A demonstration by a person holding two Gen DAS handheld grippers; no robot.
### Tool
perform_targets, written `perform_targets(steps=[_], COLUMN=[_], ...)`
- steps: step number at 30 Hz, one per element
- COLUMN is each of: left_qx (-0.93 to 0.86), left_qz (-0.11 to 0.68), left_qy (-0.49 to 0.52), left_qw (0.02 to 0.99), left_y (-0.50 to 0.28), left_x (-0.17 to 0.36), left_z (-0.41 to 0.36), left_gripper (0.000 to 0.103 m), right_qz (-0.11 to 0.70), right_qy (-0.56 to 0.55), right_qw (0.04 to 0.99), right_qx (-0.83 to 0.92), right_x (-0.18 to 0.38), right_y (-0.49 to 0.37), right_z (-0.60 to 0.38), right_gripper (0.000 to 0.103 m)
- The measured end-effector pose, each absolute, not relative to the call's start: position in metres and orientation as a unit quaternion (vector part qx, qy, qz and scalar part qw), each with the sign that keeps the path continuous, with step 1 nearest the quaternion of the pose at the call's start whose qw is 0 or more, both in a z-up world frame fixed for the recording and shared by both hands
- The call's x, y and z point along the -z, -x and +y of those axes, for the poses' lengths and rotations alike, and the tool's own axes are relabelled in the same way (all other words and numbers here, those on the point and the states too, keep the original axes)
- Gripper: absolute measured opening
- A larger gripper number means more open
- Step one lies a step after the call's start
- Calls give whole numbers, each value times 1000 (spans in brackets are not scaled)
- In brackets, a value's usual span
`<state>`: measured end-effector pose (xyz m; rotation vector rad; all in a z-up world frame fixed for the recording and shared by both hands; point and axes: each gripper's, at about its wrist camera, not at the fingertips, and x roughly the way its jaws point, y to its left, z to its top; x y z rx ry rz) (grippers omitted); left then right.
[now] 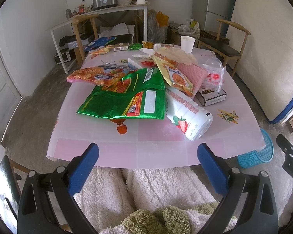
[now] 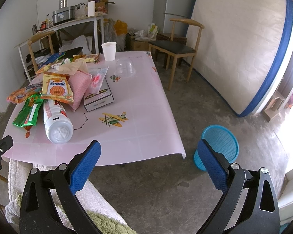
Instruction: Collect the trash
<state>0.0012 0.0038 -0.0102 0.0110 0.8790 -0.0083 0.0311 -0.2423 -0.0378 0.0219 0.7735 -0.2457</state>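
Trash heaped on pink worktop (image 1: 111,152): crumpled green wrapper (image 1: 125,99), white strawberry bottle (image 2: 55,122) lying flat. Blue bin (image 2: 220,146) on floor beside. Left gripper (image 1: 148,159), right gripper (image 2: 149,157): jaws apart, empty.

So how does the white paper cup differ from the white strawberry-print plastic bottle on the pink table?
The white paper cup stands upright at the far edge; the white strawberry-print plastic bottle lies on its side near the front. The cup is plain and stands apart from the pile; the bottle is printed and partly under the green foil wrapper. Both are white and rest on the pink table.
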Motion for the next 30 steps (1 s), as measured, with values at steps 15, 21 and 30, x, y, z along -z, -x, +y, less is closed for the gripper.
perform_targets(steps=[15, 21, 30], left_qx=[-5, -11, 4], left_qz=[431, 415, 351], left_qy=[1, 21, 62], left_qw=[902, 909, 934], left_y=[-3, -7, -26], left_x=[20, 21, 16], left_z=[12, 27, 68], left_gripper=[99, 99, 99], right_qz=[368, 333, 284], right_qy=[-15, -16, -1], right_qw=[923, 939, 959], right_qx=[109, 89, 23], right_x=[38, 31, 20], right_y=[-34, -47, -87], right_z=[-238, -228, -202], right_gripper=[95, 95, 95])
